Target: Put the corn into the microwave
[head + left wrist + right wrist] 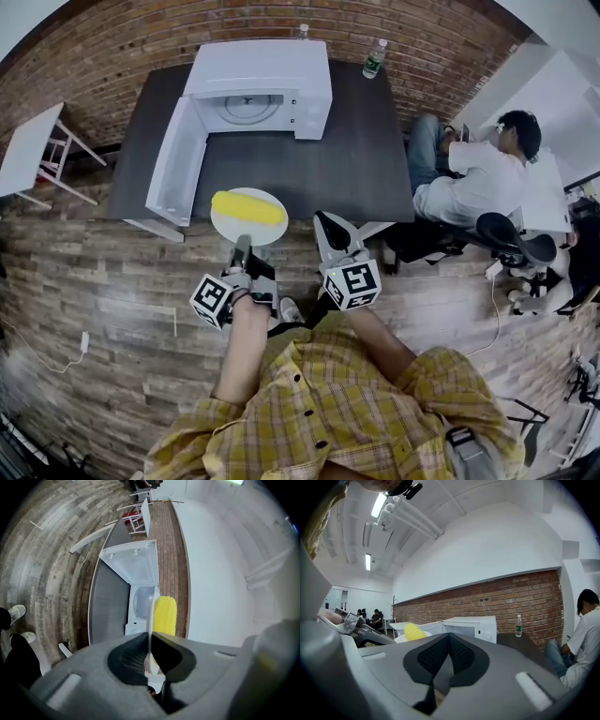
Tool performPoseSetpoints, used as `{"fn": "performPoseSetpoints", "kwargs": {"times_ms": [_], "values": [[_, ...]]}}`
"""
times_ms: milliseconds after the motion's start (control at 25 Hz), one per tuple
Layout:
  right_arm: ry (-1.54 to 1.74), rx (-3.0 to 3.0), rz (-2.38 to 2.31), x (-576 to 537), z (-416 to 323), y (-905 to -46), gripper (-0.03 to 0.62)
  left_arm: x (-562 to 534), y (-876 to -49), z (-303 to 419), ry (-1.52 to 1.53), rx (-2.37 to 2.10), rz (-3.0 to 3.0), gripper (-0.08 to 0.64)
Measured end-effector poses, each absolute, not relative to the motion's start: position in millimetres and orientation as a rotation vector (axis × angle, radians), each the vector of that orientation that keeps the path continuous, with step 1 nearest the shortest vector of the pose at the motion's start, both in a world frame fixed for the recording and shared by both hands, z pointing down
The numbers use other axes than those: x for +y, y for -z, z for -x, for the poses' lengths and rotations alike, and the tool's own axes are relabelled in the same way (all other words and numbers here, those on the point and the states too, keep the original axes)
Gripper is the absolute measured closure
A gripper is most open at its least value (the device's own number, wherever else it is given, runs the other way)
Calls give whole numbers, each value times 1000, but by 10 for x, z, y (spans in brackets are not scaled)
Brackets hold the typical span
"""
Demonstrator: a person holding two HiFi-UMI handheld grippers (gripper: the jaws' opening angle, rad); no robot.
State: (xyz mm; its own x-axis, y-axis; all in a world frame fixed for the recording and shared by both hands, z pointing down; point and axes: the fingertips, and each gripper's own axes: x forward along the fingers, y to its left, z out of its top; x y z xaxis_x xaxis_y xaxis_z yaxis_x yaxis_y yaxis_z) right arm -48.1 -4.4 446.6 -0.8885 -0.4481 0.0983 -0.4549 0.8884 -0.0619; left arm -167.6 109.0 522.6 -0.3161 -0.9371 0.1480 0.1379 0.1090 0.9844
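Observation:
A yellow corn cob (pixel 248 207) lies on a white plate (pixel 225 228) held over the near edge of the dark table (pixel 347 159). My left gripper (pixel 242 246) is shut on the plate's near rim; in the left gripper view the thin plate rim (pixel 151 616) stands between the pads (pixel 150 641) with the corn (pixel 165 616) beyond. The white microwave (pixel 262 84) stands at the table's far side, its door (pixel 176 164) swung open to the left. My right gripper (pixel 328 223) hovers beside the plate, shut and empty (pixel 449 641).
A water bottle (pixel 374 58) stands right of the microwave at the back. A person (pixel 478 169) sits at the table's right end, with a black office chair (pixel 511 239) nearby. A small white table (pixel 28 145) is at the left. A brick wall runs behind.

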Motion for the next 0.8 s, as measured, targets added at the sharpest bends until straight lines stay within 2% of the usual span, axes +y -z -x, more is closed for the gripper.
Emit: {"fn": "performPoseSetpoints", "kwargs": {"times_ms": [800], "values": [[-147, -3010, -731, -527, 754, -4473, 595, 585, -5288, 1971, 1403, -1405, -846, 541]]}}
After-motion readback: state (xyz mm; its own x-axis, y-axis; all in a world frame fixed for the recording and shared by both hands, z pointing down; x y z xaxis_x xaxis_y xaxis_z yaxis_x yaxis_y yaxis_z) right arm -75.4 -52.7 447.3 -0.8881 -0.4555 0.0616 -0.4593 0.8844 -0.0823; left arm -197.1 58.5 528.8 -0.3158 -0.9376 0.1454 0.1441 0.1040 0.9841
